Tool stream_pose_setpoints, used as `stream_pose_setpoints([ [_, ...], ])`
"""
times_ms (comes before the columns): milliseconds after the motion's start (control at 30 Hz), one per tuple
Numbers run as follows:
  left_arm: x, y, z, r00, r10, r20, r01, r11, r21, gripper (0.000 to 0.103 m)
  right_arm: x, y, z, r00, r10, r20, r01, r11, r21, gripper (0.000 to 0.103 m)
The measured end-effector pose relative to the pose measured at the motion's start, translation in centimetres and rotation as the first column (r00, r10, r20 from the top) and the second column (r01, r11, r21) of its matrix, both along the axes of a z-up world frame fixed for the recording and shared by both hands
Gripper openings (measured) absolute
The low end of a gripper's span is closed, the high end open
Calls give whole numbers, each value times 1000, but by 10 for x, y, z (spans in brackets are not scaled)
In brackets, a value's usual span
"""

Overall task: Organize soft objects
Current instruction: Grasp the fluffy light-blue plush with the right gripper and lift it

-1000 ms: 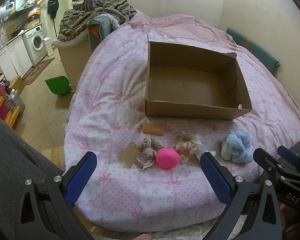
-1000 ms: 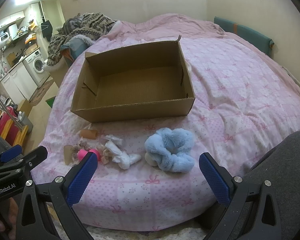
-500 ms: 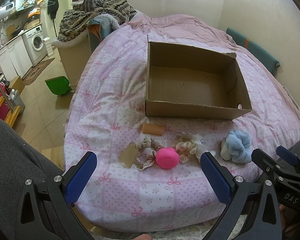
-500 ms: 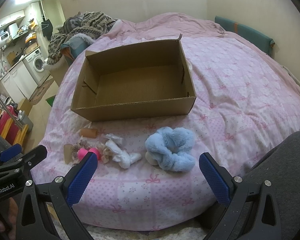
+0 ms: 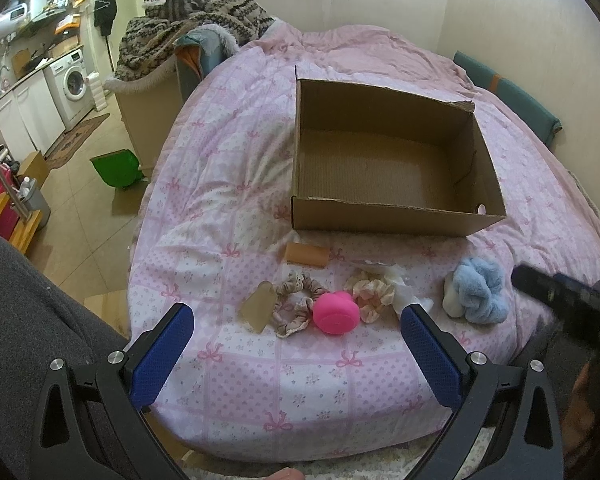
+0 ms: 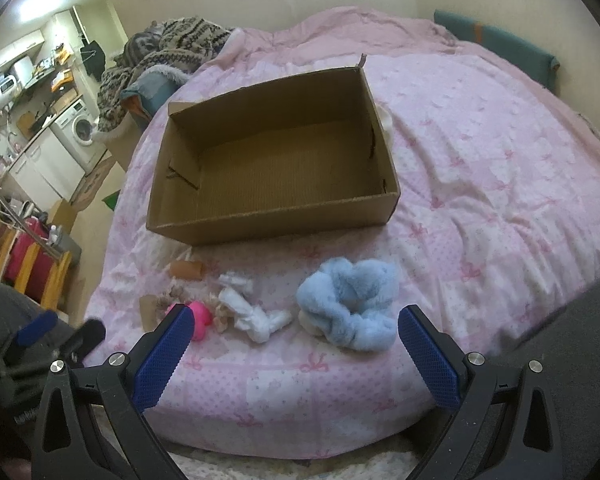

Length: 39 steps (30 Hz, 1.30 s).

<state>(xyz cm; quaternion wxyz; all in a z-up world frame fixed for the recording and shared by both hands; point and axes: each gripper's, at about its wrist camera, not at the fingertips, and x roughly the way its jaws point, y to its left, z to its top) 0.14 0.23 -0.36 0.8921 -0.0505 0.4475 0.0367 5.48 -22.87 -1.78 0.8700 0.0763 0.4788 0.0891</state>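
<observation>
An open cardboard box [image 5: 396,216] [image 6: 276,224] stands empty on the pink bed. In front of it lies a row of soft things: a tan pad [image 5: 257,312], a beige scrunchie [image 5: 294,304], a pink ball [image 5: 336,313] [image 6: 201,320], a floral scrunchie [image 5: 370,294], a white cloth [image 6: 252,312] and a fluffy blue scrunchie [image 5: 478,290] [image 6: 350,306]. A brown roll [image 5: 306,255] [image 6: 187,270] lies nearer the box. My left gripper [image 5: 296,354] is open and empty, just short of the pink ball. My right gripper [image 6: 294,356] is open and empty, just short of the blue scrunchie.
The bed's front edge [image 5: 300,440] is right under both grippers. A laundry basket with knitted blankets [image 5: 188,40] stands at the bed's far left. A green bin [image 5: 116,170] sits on the floor at the left. A teal headboard cushion [image 6: 496,48] is at the far right.
My right gripper has moved forward and a little down toward the blue scrunchie, which now looks larger. The left gripper has hardly moved. The objects have not moved.
</observation>
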Motion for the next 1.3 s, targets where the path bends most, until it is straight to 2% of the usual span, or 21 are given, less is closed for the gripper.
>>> stream_pose_setpoints([
  [100,3,5,2,1000,9,-12,-9,1000,-26,103,24,-15,-1,997,-7,-73,12,998,64,103],
  [200,6,7,5,1000,19,-9,-19,999,-29,103,53,-34,-13,980,-22,-197,48,990,131,103],
  [267,7,6,5,1000,20,-7,-20,999,-27,103,72,-38,-29,955,-9,-297,48,991,124,103],
  [333,9,5,6,1000,22,-16,-22,999,-29,103,84,-38,-43,934,-11,-357,50,994,100,103],
  [500,17,8,5,998,40,-39,-41,999,-17,103,93,-21,-75,891,-21,-454,45,998,41,103],
  [700,45,27,0,986,93,-135,-91,996,26,103,87,8,-101,902,-27,-431,-37,990,-139,103],
  [800,66,41,-7,971,105,-214,-100,994,36,103,82,14,-112,907,-16,-420,-65,982,-177,103],
  [867,81,50,-14,956,124,-264,-115,992,50,103,81,14,-117,911,-9,-411,-72,981,-180,88],
  [900,87,52,-17,951,129,-282,-118,991,58,103,81,14,-118,912,5,-411,-76,985,-158,85],
  [933,95,56,-21,944,129,-302,-116,991,60,103,81,13,-116,914,13,-406,-79,986,-145,77],
  [967,99,56,-24,940,125,-316,-111,992,63,103,81,11,-114,919,23,-394,-87,986,-144,59],
  [1033,108,57,-31,930,115,-350,-101,993,58,103,81,13,-110,925,51,-377,-107,986,-130,46],
  [1200,119,59,-53,908,104,-406,-110,994,7,99,75,15,-85,954,106,-280,-117,993,-21,39],
  [1267,120,60,-64,895,102,-435,-118,993,-9,86,72,19,-68,964,124,-233,-130,991,-9,38],
  [1300,121,61,-68,887,99,-451,-120,993,-19,84,71,20,-62,968,133,-212,-136,991,2,38],
])
